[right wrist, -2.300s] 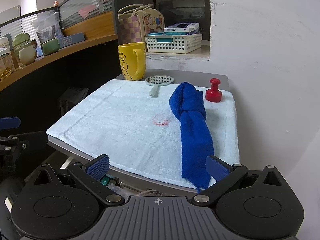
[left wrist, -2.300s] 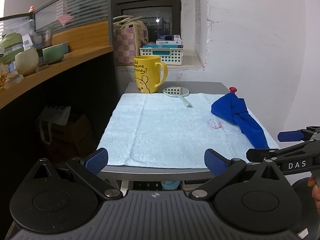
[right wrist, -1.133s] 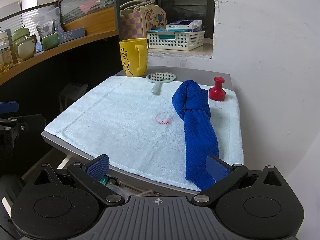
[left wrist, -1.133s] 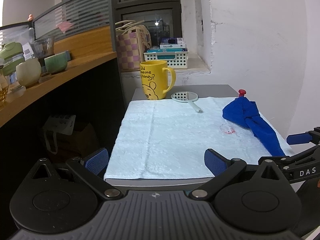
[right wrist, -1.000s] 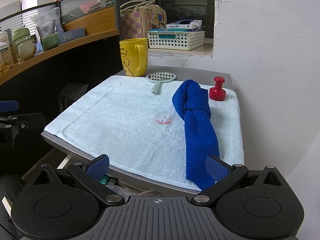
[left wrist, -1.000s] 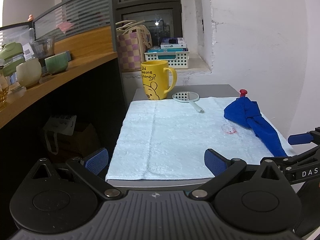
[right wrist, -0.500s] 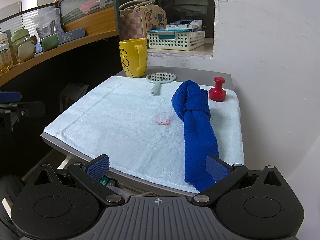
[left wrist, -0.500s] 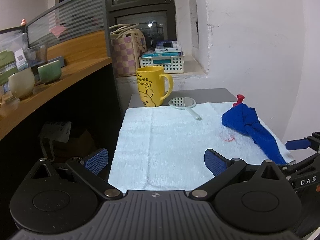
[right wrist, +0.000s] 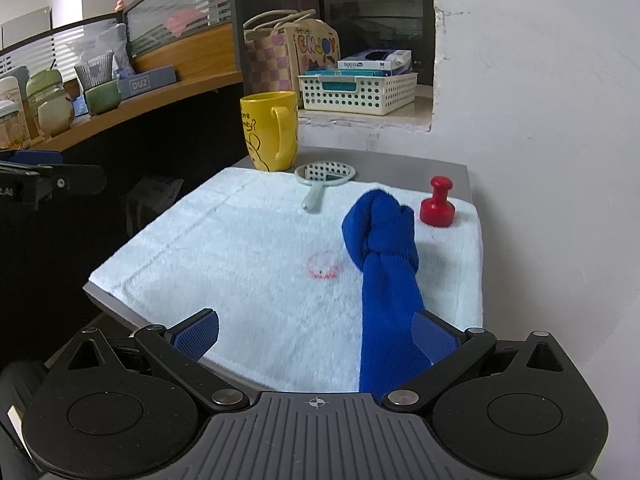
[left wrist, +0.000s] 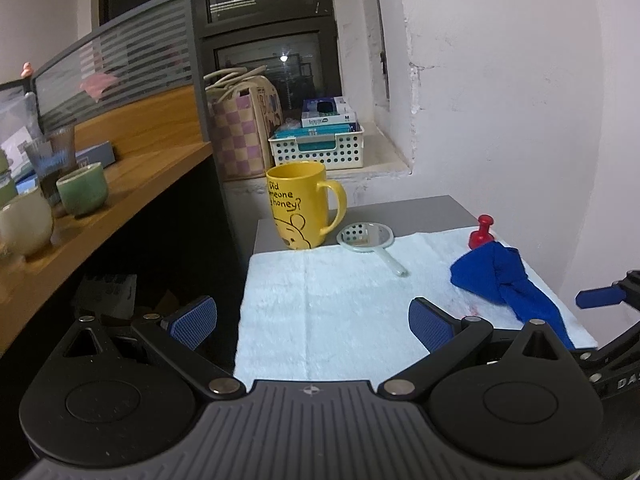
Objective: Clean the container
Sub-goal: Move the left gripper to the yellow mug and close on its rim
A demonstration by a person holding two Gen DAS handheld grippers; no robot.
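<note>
A yellow mug [left wrist: 298, 204] [right wrist: 269, 135] stands upright at the far left of a pale blue towel [left wrist: 344, 304] [right wrist: 240, 256] on a small grey table. A rolled blue cloth [left wrist: 504, 280] [right wrist: 386, 264] lies on the towel's right side, its near end by my right gripper's right finger. My left gripper [left wrist: 312, 322] is open and empty, short of the table's near left edge. My right gripper [right wrist: 316, 336] is open and empty over the table's near edge.
A pale strainer [left wrist: 370, 238] [right wrist: 324, 176] lies beside the mug. A red stamp [left wrist: 482, 232] [right wrist: 438, 202] stands behind the cloth. A red ring stain [right wrist: 325, 266] marks the towel. A wooden shelf with cups [left wrist: 80, 188] runs along the left; a white wall [left wrist: 520, 120] is right.
My left gripper has risen and moved toward the table's left side. My right gripper has edged closer to the table and the cloth. Nothing on the table has moved.
</note>
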